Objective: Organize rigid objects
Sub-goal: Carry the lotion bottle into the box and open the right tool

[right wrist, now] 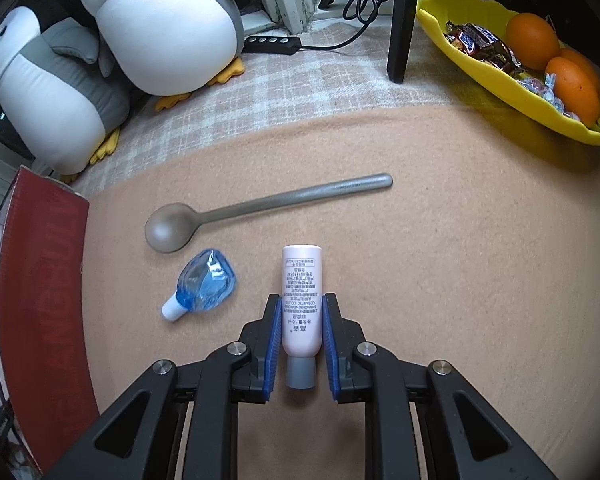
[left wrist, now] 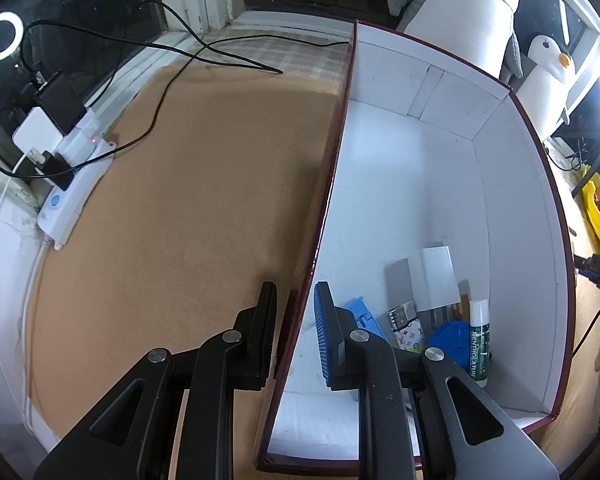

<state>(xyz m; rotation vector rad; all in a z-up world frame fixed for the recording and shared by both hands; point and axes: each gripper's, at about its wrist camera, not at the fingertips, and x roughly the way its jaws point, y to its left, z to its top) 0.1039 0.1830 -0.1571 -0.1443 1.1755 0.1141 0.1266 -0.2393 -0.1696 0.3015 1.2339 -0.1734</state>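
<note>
On the counter [right wrist: 440, 240] I see the red box [left wrist: 420, 184]; my left gripper [left wrist: 296, 332] stands wide astride its wall. My right gripper [right wrist: 299, 344] is narrow around the pink tube [right wrist: 301, 300], with the grey spoon [right wrist: 260, 210] and blue bottle [right wrist: 204, 282] just beside.

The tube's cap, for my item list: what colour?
Grey, on the pale pink tube; its cap shows best in the right wrist view.
</note>
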